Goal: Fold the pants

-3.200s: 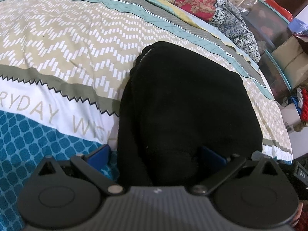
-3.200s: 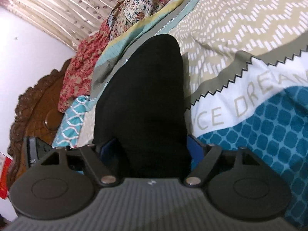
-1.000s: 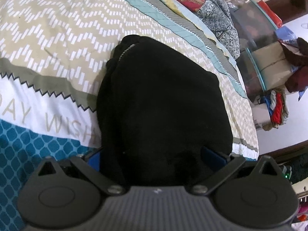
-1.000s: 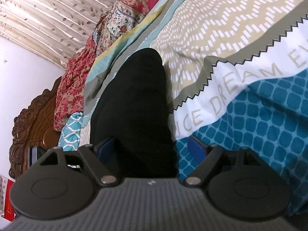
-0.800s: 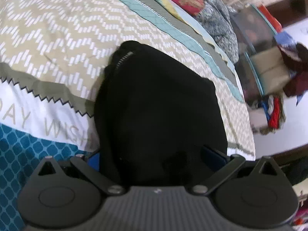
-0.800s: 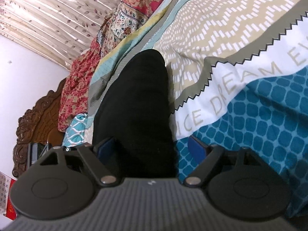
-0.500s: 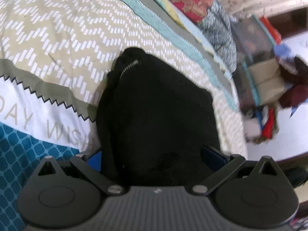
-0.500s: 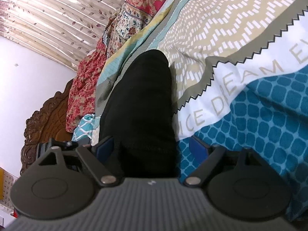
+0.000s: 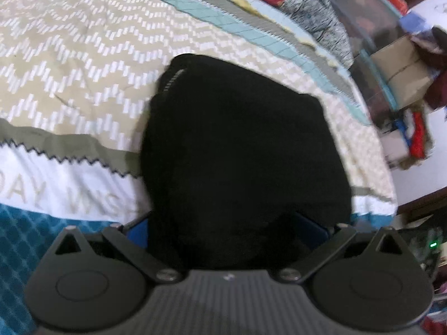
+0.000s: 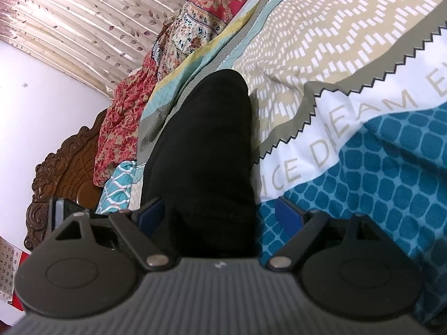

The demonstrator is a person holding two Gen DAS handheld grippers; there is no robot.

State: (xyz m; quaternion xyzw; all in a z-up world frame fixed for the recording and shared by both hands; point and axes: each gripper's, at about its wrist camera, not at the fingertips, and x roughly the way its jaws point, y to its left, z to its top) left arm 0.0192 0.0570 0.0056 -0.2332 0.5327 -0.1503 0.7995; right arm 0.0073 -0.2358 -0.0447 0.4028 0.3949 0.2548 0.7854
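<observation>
Pants [image 9: 240,156], black and already doubled into a thick, soft bundle, lie on the patterned bedspread [image 9: 69,64] toward its near edge, reaching back across the white lettered band onto the beige zigzag part.

In the left wrist view the left gripper [image 9: 226,227] has its blue pads spread wide on either side of the near end of the bundle. The cloth fills the whole gap and hides the pad faces, so whether they press on it cannot be told.

In the right wrist view the right gripper [image 10: 220,213] also stands wide. One pad sits against the bundle's edge, while the other stands apart from it over the teal print, with bare bedspread showing between pad and cloth. That gripper grips nothing.

The main risk, as a judgement, is the fold springing loose. The fabric looks thick and slack, with rounded, puffy edges rather than pressed creases, and a line of zipper teeth [image 9: 173,79] shows at the far left corner of the bundle where the layers bunch. If a gripper pulls away while a pad drags on the top layer, that layer could slide and skew the stack. The bedspread gives a soft, yielding base, so a push down to flatten the bundle may only sink it. Black cloth on black gripper parts also hides the edges, so catching one layer instead of all is easy.
</observation>
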